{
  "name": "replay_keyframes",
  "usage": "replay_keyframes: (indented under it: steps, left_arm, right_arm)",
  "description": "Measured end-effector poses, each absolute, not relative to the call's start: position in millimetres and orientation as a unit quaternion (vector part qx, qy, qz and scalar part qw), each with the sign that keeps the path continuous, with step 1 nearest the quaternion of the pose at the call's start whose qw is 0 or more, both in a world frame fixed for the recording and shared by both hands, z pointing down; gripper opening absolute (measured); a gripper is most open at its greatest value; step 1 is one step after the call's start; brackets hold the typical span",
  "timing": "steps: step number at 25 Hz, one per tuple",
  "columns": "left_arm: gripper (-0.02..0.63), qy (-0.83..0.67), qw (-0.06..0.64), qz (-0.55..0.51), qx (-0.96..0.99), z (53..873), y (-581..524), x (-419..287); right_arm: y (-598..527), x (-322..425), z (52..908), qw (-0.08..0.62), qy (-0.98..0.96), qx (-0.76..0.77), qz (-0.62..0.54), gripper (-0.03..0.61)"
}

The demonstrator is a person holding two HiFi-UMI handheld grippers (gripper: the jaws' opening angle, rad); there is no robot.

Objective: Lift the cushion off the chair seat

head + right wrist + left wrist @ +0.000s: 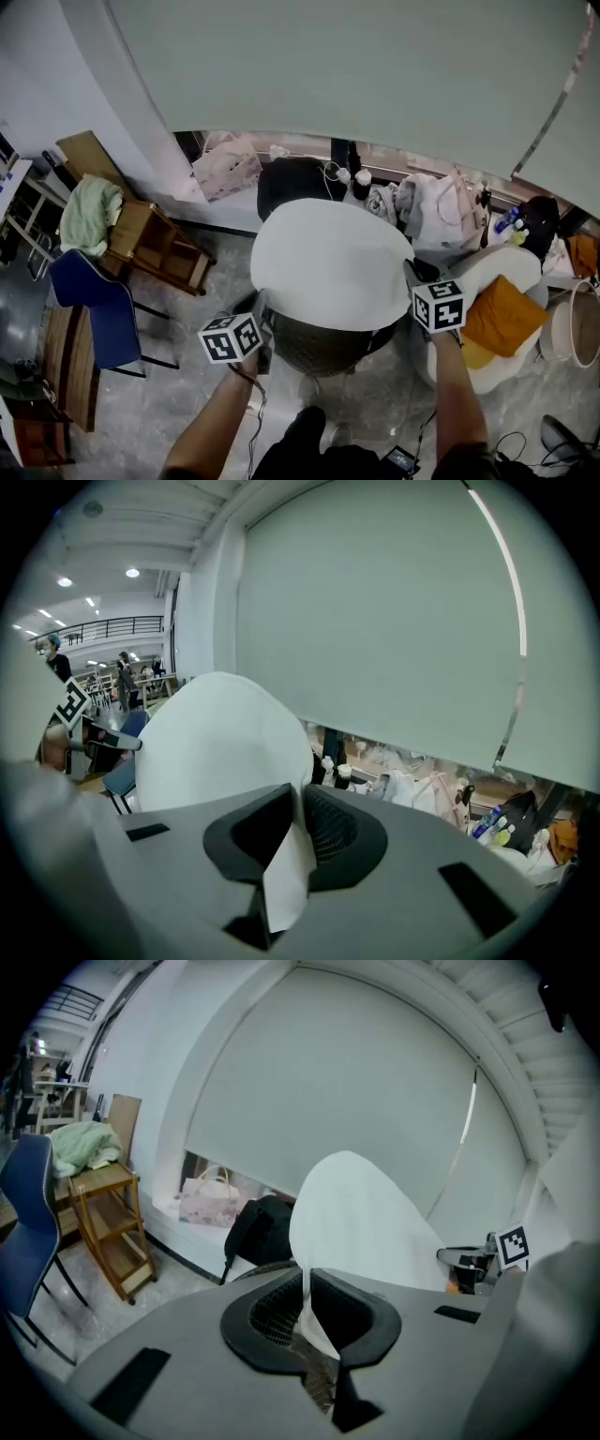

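Our left gripper (262, 307) was pinched shut on the left edge of the white cushion (328, 258), our right gripper (413, 275) likewise on its right edge. The cushion hung tilted over the dark chair (323, 347), with bags (228, 169) beyond.

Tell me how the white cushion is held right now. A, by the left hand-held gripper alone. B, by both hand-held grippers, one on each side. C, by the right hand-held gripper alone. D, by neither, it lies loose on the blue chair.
B: the left hand-held gripper and the right hand-held gripper each have their jaws shut on an edge of the white cushion, on opposite sides.
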State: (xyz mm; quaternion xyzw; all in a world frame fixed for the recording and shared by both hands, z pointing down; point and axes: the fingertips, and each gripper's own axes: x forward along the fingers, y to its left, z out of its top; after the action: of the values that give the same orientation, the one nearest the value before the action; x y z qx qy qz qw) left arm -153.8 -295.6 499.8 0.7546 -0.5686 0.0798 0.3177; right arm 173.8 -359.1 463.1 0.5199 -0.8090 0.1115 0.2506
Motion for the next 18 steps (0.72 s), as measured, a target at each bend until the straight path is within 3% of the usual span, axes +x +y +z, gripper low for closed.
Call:
replay_keyframes:
  steps: [18]
  left_arm:
    - [0.034, -0.590, 0.243, 0.054, 0.768, 397, -276, -158]
  right_arm:
    - [-325, 172, 363, 0.189, -0.823, 0.531, 0.065, 0.049]
